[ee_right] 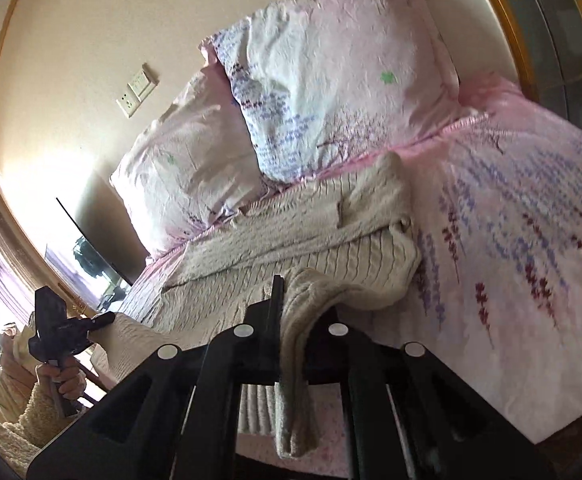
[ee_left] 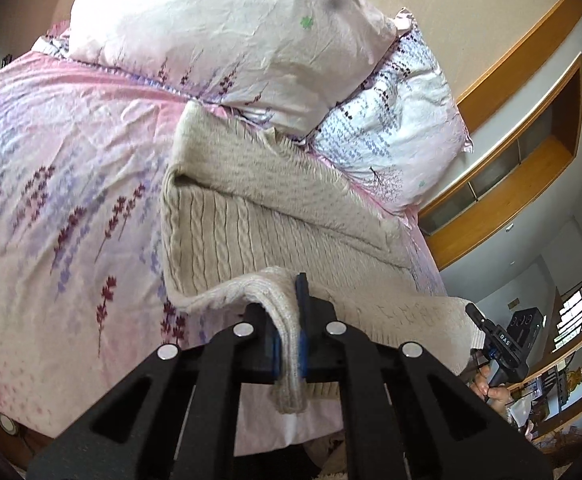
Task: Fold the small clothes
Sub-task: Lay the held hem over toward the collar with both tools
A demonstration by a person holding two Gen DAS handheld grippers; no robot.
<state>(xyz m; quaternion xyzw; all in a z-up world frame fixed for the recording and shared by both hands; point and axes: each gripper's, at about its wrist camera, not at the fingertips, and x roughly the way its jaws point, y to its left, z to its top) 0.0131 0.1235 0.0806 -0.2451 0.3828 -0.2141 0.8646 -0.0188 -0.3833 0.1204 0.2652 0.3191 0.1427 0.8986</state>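
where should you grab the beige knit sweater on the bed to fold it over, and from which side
Grip the ribbed hem of the sweater, coming in from the foot of the bed. That edge lies nearest and loose, so the left gripper and right gripper each pinch a corner there.

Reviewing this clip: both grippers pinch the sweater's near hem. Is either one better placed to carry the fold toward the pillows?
Neither clearly. The left gripper and right gripper are each shut on a hem corner of the beige sweater, lifted off the bedspread. Carrying it toward the pillows probably needs both together.
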